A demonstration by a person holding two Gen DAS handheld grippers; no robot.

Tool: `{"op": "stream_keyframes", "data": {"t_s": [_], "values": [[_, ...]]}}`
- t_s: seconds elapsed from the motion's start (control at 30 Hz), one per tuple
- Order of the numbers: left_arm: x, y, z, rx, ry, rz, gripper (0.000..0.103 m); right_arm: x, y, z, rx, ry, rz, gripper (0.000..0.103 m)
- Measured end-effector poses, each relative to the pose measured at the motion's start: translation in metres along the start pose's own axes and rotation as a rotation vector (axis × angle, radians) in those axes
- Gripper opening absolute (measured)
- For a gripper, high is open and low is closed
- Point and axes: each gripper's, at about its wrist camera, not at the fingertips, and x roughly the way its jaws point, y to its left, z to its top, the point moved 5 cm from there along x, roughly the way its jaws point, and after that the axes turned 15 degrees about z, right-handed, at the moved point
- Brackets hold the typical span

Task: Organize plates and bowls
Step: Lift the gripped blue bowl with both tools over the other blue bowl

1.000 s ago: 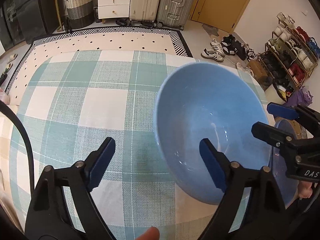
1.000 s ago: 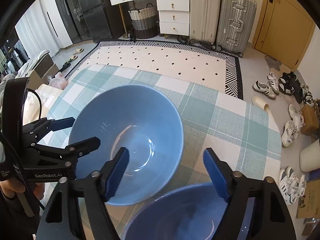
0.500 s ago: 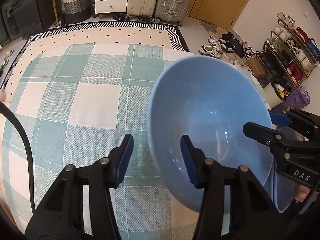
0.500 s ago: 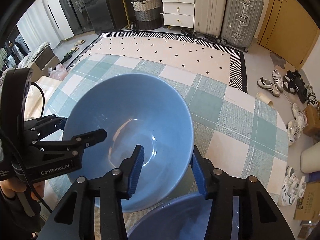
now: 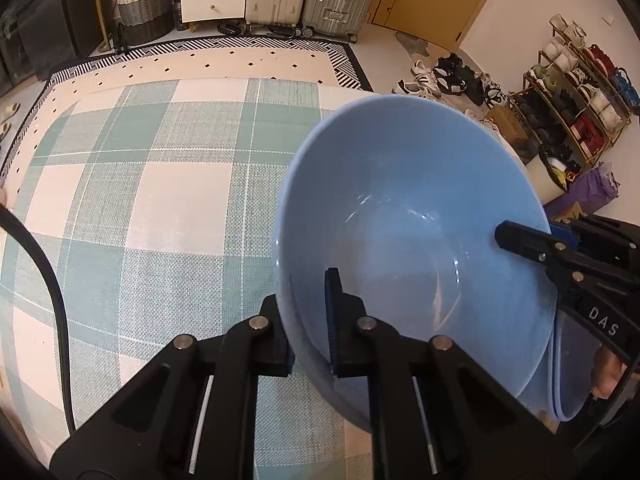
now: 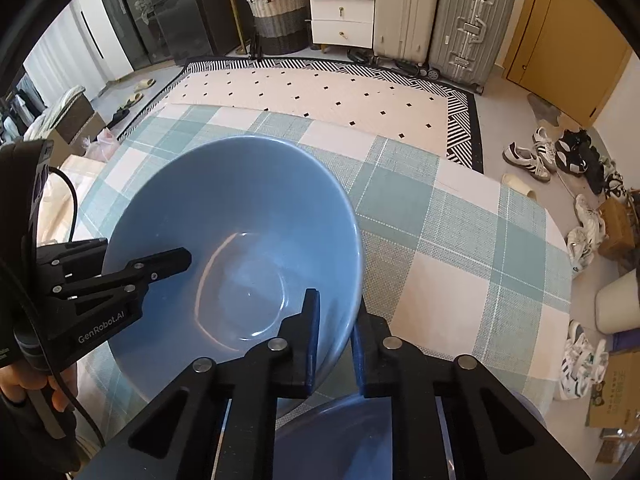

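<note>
On checked tablecloth [image 5: 160, 208]: large blue bowl [image 5: 400, 216], near edge closest to cameras.
Left gripper [image 5: 310, 320]: clamped on bowl's left rim, one pad inside, one outside.
Right gripper [image 6: 334, 340]: clamped on opposite rim, same way.
Second blue bowl [image 6: 340, 436]: just beside the first, partly hidden under right gripper.
</note>
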Motion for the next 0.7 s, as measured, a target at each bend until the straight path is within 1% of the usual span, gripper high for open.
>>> {"op": "stream_keyframes", "data": {"t_s": [0.17,0.3,0.5,0.6,0.7], "values": [[-0.003,0.006,-0.004,-0.014,-0.007,0.0,0.008,-0.004,0.008,-0.004,-0.005,-0.016,0.009,0.013],[-0.013,0.012,-0.005,-0.021,-0.03,0.006,0.008,-0.009,0.014,-0.003,-0.004,-0.027,0.011,0.013],[-0.039,0.019,-0.005,-0.029,-0.076,0.021,0.008,-0.02,0.027,-0.004,-0.017,-0.044,0.008,0.013],[-0.053,0.018,-0.006,-0.015,-0.103,0.033,0.008,-0.029,0.032,-0.006,-0.019,-0.06,0.002,0.013],[-0.069,0.015,-0.008,-0.014,-0.122,0.024,0.008,-0.041,0.035,-0.01,-0.015,-0.075,-0.008,0.013]]}}
